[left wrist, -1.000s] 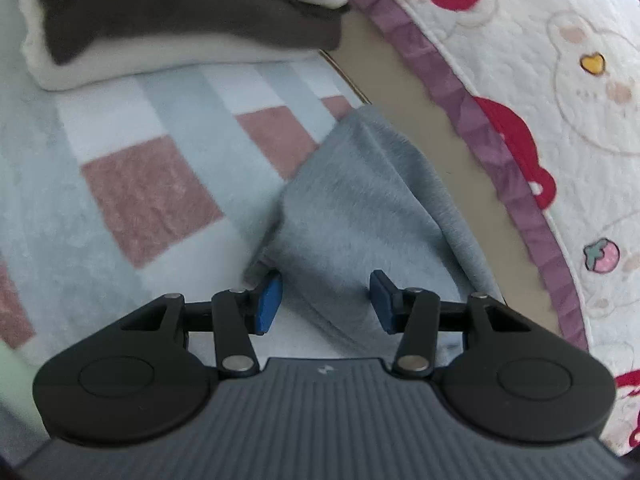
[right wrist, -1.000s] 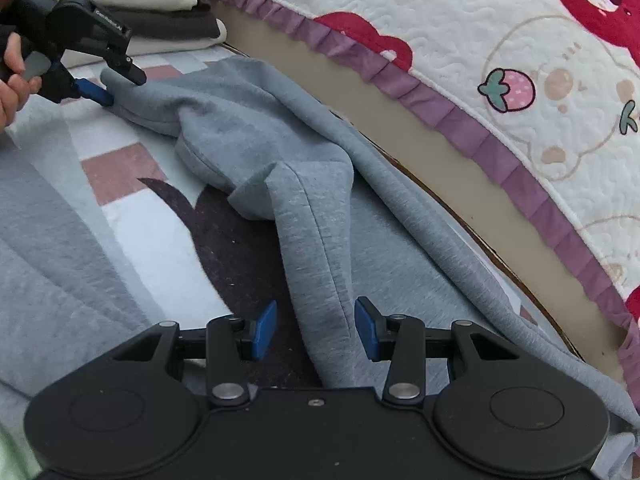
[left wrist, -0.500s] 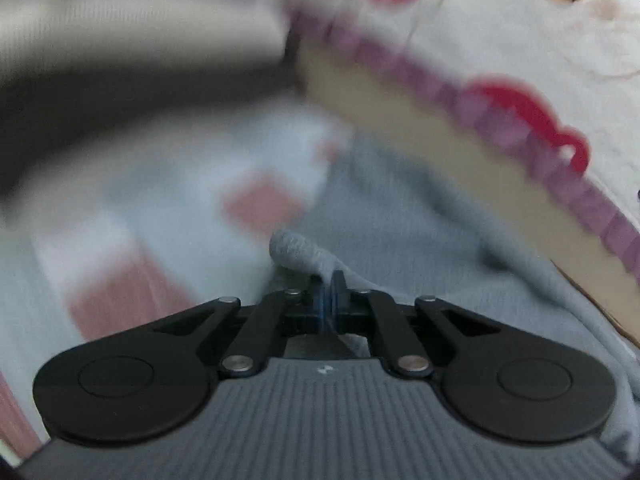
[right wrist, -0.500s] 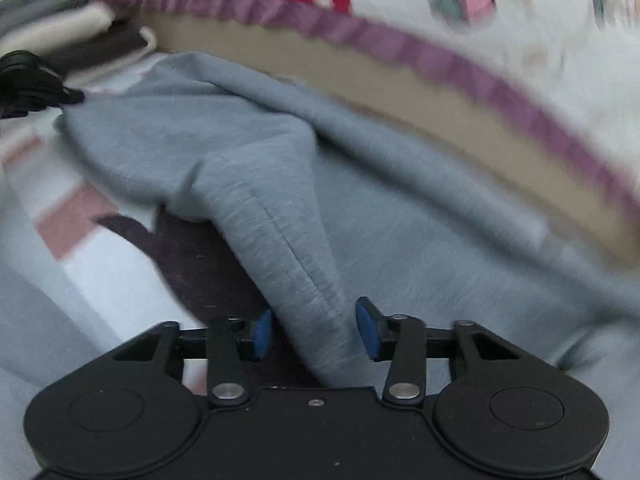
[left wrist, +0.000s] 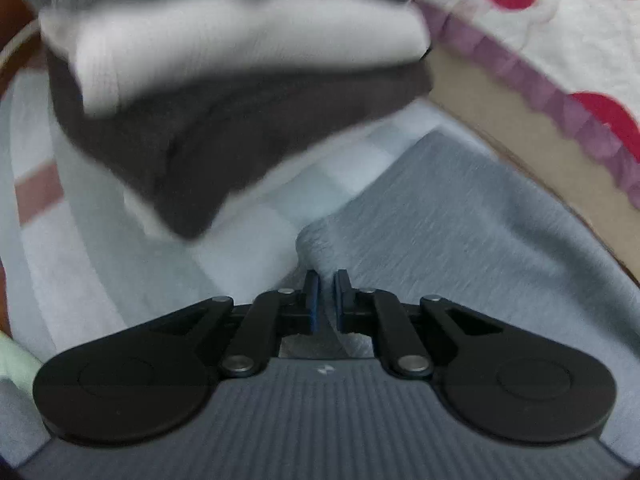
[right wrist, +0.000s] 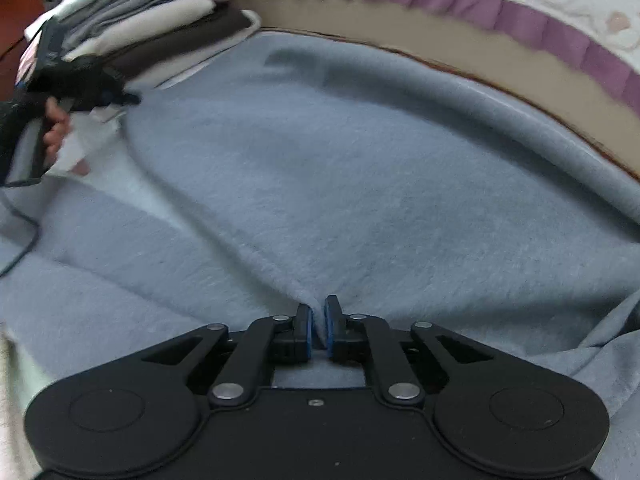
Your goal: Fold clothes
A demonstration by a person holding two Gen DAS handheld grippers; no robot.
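Both claws now pinching grey garment (right wrist: 360, 184), spread over checked blanket (left wrist: 248, 216), quilt (left wrist: 580, 20) behind.

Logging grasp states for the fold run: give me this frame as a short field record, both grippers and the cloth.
garment: grey garment, spread wide between the two grippers
left gripper: jaws nearly closed on a garment corner, near the folded stack
right gripper: jaws pinched on a ridge of the garment's near edge
folded stack: white, dark and grey layers, beside the garment's far left corner
backdrop: quilted cover with purple ruffle along the far side
image quality: motion blur in both views
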